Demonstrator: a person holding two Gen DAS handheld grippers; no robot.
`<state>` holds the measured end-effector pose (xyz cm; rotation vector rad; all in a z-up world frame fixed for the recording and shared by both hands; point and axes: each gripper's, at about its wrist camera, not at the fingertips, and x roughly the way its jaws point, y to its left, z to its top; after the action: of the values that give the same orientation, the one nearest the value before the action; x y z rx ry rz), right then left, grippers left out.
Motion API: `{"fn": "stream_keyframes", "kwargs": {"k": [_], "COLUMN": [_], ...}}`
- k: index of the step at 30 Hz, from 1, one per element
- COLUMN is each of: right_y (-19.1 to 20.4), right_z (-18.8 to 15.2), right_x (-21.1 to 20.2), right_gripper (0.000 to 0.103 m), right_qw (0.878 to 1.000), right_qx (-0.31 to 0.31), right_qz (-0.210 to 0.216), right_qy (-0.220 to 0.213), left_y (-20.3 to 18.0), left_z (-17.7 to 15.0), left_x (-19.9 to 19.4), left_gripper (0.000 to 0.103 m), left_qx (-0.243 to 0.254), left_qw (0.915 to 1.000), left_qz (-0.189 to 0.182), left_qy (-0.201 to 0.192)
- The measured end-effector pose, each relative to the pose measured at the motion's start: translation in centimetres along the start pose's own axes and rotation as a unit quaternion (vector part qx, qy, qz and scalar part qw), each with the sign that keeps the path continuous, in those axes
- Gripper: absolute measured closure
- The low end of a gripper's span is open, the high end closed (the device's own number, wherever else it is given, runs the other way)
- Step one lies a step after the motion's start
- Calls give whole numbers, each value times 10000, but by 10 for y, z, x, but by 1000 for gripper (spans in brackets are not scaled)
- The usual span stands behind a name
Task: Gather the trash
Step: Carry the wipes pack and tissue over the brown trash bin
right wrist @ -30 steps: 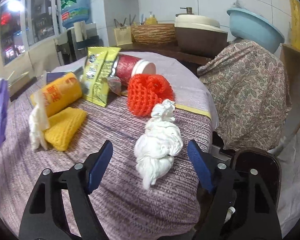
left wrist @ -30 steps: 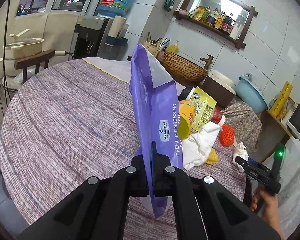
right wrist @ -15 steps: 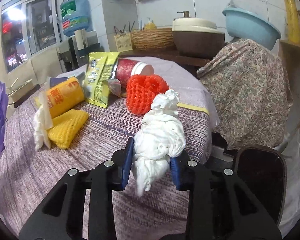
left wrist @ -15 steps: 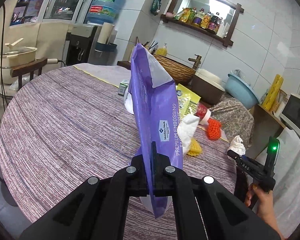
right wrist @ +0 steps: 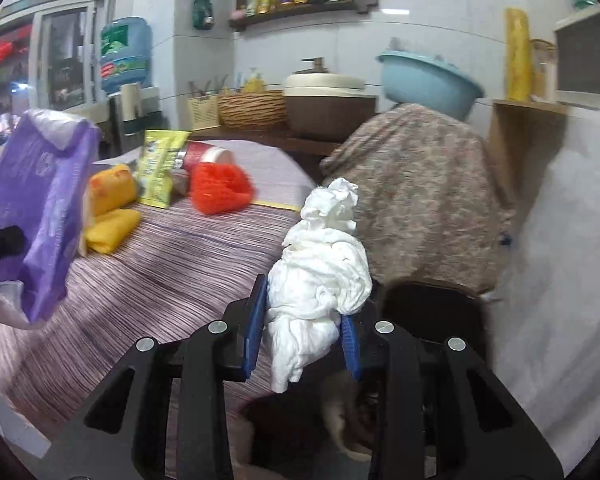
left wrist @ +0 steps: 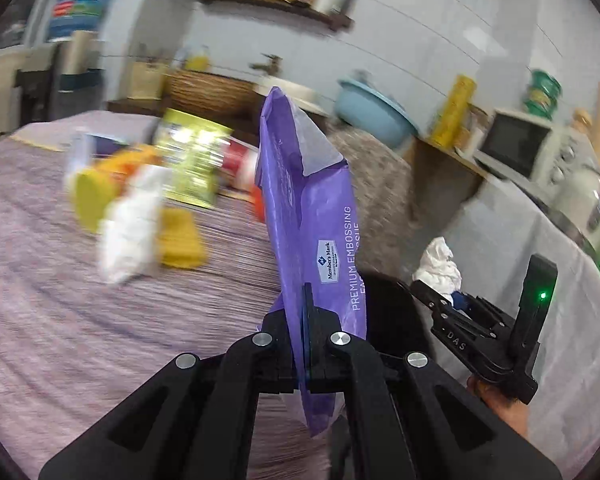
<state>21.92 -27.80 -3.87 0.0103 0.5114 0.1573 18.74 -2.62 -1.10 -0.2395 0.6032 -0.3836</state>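
My left gripper is shut on a purple tissue wrapper and holds it upright above the table's near edge; the wrapper also shows in the right wrist view. My right gripper is shut on a crumpled white tissue wad, lifted off the table beyond its right edge; the wad also shows in the left wrist view. A dark bin lies below and just behind the right gripper.
On the striped round table lie an orange net, a yellow-green packet, a red cup, an orange tube, a yellow net and a white tissue. A floral-covered object stands right.
My right gripper closed on the white tissue wad and lifted it off the table to the right. My left gripper swung right with the purple wrapper.
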Motion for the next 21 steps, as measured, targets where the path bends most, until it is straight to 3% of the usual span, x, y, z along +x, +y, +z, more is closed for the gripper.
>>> {"fn": "stream_keyframes", "kwargs": {"k": [2, 7, 14, 21], "right_y": [-22, -87, -136, -153], "right_z": [-7, -30, -53, -68], "right_x": [-9, -27, -41, -41], "right_gripper": [69, 69, 69, 69], "right_qw": [9996, 9933, 9856, 9829], "right_qx": [154, 788, 1166, 1312], "right_qz": [-249, -821, -1182, -1219], "right_qy": [40, 215, 332, 428], "left_y": [-27, -91, -141, -156], "left_z": [-5, -23, -53, -72], "left_x": [27, 95, 182, 256], "left_gripper": [101, 101, 101, 101], "left_qx": [158, 636, 926, 970], "left_qw": [9989, 9912, 9779, 9658], "left_qz": [-348, -791, -911, -846], "left_qy": [289, 845, 1635, 2252]}}
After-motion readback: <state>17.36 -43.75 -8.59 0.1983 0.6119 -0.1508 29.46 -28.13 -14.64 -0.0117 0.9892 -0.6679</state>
